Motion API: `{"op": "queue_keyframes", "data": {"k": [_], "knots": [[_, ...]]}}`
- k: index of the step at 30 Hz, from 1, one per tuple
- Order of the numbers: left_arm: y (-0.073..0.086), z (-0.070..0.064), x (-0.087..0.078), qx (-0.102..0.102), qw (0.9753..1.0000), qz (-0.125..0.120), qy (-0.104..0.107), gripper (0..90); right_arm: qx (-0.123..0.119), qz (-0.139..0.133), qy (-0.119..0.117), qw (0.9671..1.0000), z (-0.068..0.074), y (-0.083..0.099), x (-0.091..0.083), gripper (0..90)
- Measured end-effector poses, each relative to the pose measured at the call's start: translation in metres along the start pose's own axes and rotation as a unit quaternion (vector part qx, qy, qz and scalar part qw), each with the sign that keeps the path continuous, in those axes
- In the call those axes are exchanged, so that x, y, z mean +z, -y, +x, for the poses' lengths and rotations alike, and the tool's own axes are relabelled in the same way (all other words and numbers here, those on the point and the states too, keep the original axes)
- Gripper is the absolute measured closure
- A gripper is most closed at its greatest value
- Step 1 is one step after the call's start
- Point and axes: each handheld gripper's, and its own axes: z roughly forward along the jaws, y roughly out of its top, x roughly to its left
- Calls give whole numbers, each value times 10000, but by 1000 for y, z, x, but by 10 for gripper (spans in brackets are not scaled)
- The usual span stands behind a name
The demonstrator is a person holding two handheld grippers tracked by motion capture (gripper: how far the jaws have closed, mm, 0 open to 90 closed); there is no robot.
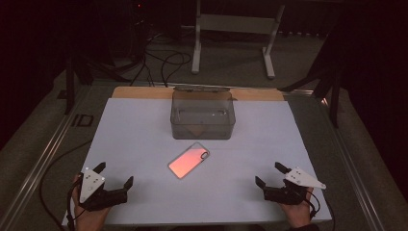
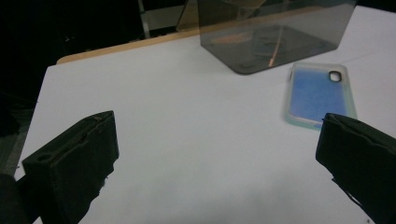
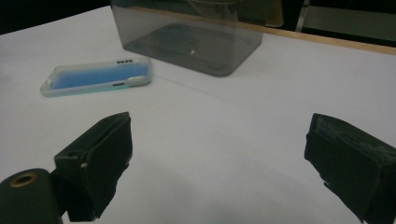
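1. At the middle of the bench (image 1: 134, 144), a phone case (image 1: 189, 160) lies flat, just in front of a clear box (image 1: 203, 115) near the far edge.
2. Left gripper (image 1: 114, 175), near-left corner: jaws spread wide, holding nothing.
3. Right gripper (image 1: 270, 174), near-right corner: jaws likewise apart and empty, well clear of the phone case.

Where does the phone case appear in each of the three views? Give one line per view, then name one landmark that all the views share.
High view: the phone case lies at the centre of the white sheet, just in front of the box.
Left gripper view: phone case at right, above the right jaw.
Right gripper view: phone case at upper left, seen side-on.
Shared landmark: the clear box just behind the case.
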Motion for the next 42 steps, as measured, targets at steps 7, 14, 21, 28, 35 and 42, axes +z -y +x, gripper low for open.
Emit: {"op": "queue_keyframes", "data": {"k": [7,14,21,28,35,42], "knots": [[0,0,2,-50,10000,83,15,0,-8,-34,10,10000,1,0,0,76],[-1,-3,3,-121,9997,192,31,0,-5,-21,2,10000,1,0,0,76],[-3,-6,7,-190,9993,309,77,1,-1,18,4,10000,1,0,2,76],[-8,-12,14,-153,9986,489,140,1,-9,8,-5,10000,2,0,2,76],[-12,-17,20,-125,9981,571,194,1,-4,19,-9,10000,2,0,2,76],[-14,-21,28,-94,9971,694,282,1,-10,29,-9,10000,3,0,3,77]]}}
